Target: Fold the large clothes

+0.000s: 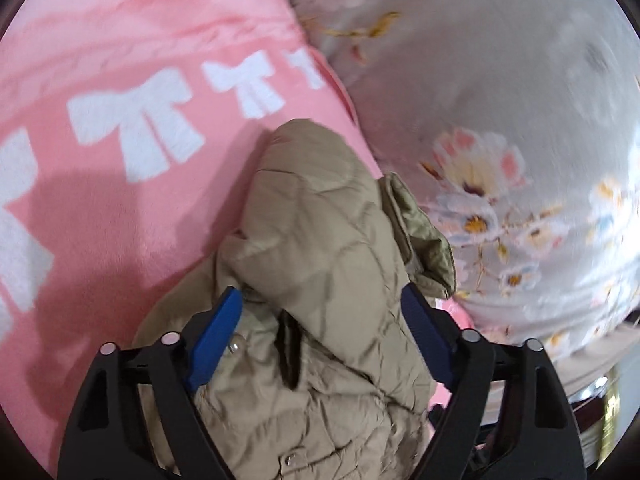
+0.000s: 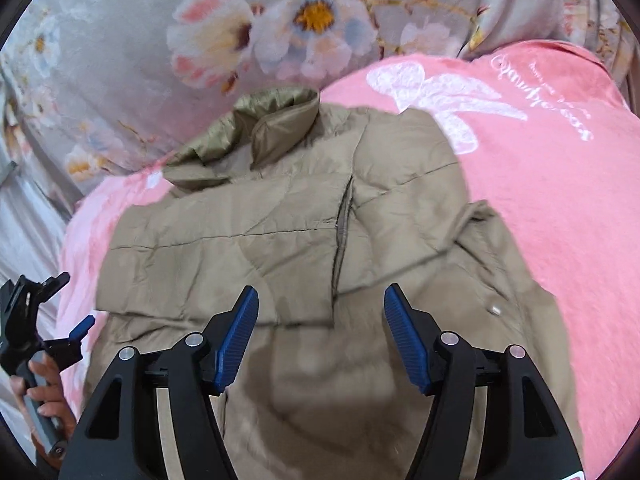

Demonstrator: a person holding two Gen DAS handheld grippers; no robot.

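Both sets of jaws are standing wide apart and I am holding nothing in them. My left gripper [image 1: 322, 304] is hanging over the puffy tan quilted jacket [image 1: 320, 248], with its blue finger pads [image 1: 216, 344] on either side of a bunched-up part of it. I cannot tell if the pads are touching the cloth. My right gripper [image 2: 320, 334] is hanging above the same jacket [image 2: 280, 220], and nothing is sitting between its pads.

The jacket is lying on a soft pink blanket with white bows [image 1: 120, 120]. Its shiny olive collar [image 2: 264, 128] is sticking up at the far end, near the grey bedsheet with pink and white flowers [image 2: 260, 32]. A small silver snap button [image 2: 496, 310] is showing on the jacket's right side.

At the left edge of the right wrist view, I am seeing my left gripper [image 2: 60, 322] beside the jacket.
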